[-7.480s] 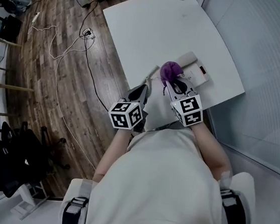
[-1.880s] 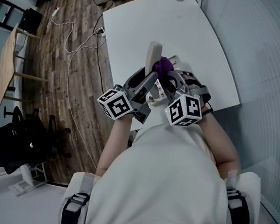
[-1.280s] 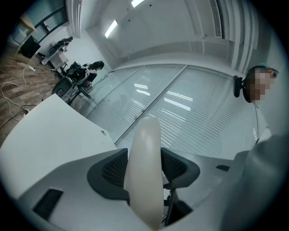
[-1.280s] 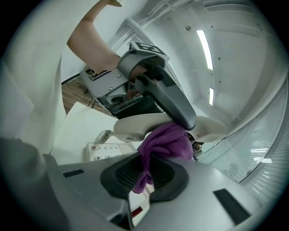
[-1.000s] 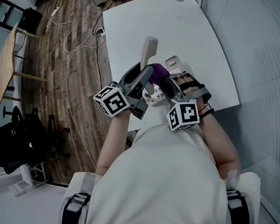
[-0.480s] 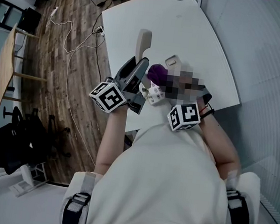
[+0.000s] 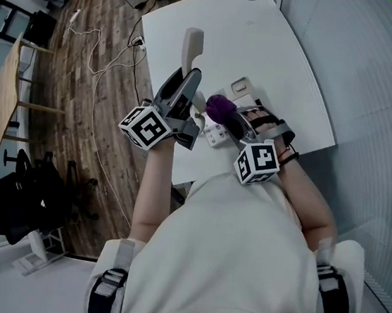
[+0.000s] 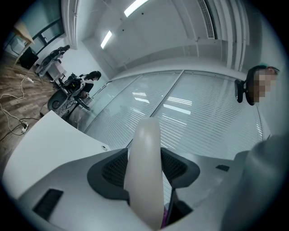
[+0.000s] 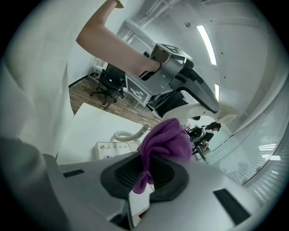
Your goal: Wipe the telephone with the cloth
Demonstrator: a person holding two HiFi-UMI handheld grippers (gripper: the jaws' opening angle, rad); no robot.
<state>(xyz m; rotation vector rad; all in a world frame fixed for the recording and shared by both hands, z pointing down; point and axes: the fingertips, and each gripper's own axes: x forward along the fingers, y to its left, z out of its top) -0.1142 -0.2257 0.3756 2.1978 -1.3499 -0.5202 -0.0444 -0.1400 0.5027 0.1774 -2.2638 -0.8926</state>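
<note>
One handset (image 7: 191,45) in left tool (image 7: 191,77), one cloth (image 7: 218,105) in right tool (image 7: 230,119).

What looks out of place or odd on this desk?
The handset is off the telephone base, held up in the left gripper; that suits wiping with the cloth. Nothing looks spilled or damaged.

Left gripper (image 7: 189,82) raised, clamped on handset (image 7: 191,44), right gripper (image 7: 230,118) lower, clamped on cloth (image 7: 219,105)

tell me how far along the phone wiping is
Done: handset lifted off the base, clamped in the left gripper; purple cloth clamped in the right gripper. In hand: it is raised close beside the handset. Left: wiping the base on the table.
</note>
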